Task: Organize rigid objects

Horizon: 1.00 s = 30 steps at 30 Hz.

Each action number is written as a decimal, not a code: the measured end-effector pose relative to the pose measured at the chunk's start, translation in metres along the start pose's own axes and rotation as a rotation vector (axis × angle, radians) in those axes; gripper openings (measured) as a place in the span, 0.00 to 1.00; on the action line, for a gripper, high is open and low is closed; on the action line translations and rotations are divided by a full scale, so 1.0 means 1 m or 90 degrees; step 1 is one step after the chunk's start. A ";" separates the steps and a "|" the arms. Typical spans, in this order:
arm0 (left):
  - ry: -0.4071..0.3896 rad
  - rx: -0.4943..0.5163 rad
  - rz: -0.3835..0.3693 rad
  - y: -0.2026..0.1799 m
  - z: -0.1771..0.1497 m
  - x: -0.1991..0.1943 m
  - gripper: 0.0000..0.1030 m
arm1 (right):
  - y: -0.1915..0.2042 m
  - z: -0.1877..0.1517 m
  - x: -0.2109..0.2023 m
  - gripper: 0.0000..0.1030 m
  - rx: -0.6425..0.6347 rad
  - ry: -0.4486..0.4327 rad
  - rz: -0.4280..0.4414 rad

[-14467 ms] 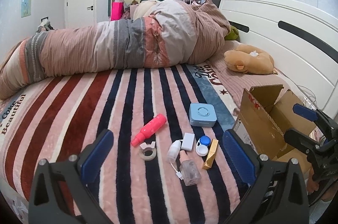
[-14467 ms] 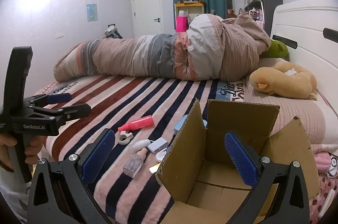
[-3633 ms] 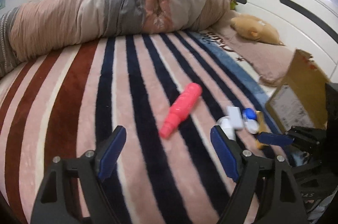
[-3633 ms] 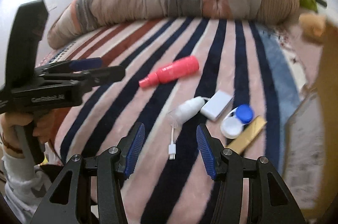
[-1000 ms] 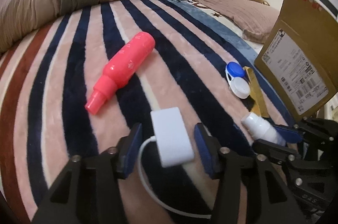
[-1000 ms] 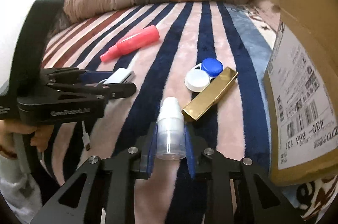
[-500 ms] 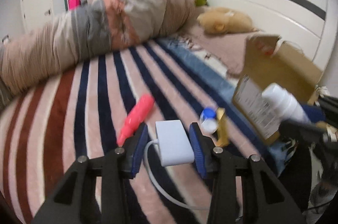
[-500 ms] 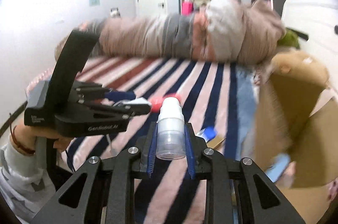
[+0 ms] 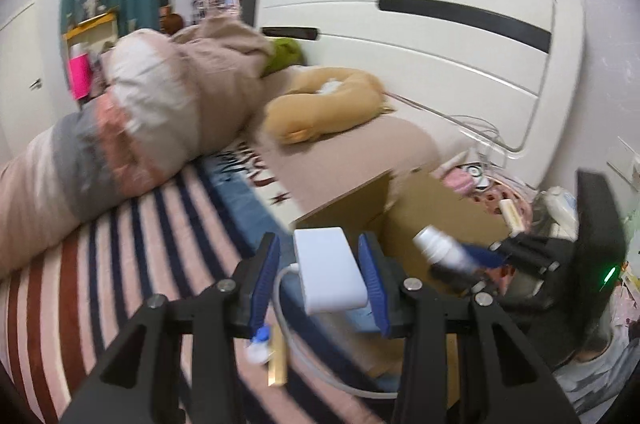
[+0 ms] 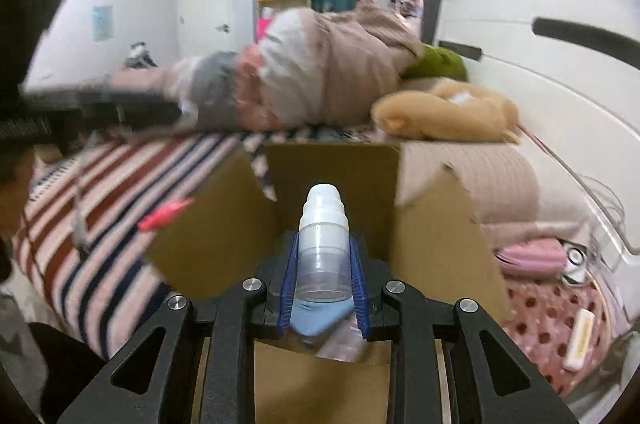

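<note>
Your left gripper [image 9: 324,274] is up off the bed with the white adapter [image 9: 330,272] pinched flat between its 2 blue pads [image 9: 266,274], the adapter's white cable [image 9: 320,364] looping down and away beneath it. The adapter sits right at the near edge of the cardboard box [image 9: 432,212], which stands open on the striped blanket [image 9: 120,264].

Your right gripper [image 10: 324,278] is clamped tight on the small white spray bottle [image 10: 323,244], cap pointing forward, and it is held over the open box [image 10: 224,224], between the flaps. From the left wrist view you can see that same bottle [image 9: 438,250] poking out of the right gripper [image 9: 472,258] above the box mouth.

Down inside the box, a light blue case [image 10: 316,320] shows just under the bottle, with something clear beside it that is too blurred to name.

On the blanket below your left gripper lie the gold bar [image 9: 278,360] and the blue-and-white lens case [image 9: 258,342], both blurred. The pink spray bottle [image 10: 164,216] peeks out past the left box flap. A tan plush toy [image 10: 444,115] rests by the headboard.
</note>
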<state>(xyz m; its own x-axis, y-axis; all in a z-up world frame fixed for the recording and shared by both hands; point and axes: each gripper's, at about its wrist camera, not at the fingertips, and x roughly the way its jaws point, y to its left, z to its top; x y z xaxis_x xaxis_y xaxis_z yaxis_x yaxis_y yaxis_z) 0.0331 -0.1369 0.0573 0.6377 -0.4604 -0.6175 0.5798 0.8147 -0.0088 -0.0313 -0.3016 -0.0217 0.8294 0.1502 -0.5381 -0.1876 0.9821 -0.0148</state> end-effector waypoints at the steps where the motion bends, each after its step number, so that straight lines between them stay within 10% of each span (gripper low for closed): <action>1: 0.008 0.007 -0.008 -0.009 0.006 0.008 0.37 | -0.005 -0.003 0.005 0.20 -0.002 0.009 -0.007; 18: 0.129 0.067 0.013 -0.044 -0.002 0.088 0.38 | -0.032 -0.030 0.003 0.27 0.007 0.006 0.023; 30: 0.107 0.062 0.033 -0.032 -0.008 0.074 0.50 | -0.027 -0.027 0.002 0.34 0.003 0.014 0.026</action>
<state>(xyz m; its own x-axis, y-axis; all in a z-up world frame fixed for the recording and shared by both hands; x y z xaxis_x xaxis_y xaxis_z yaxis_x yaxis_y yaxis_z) 0.0573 -0.1945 0.0058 0.5791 -0.3472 -0.7376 0.5999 0.7941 0.0972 -0.0386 -0.3312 -0.0453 0.8095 0.1874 -0.5564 -0.2185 0.9758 0.0107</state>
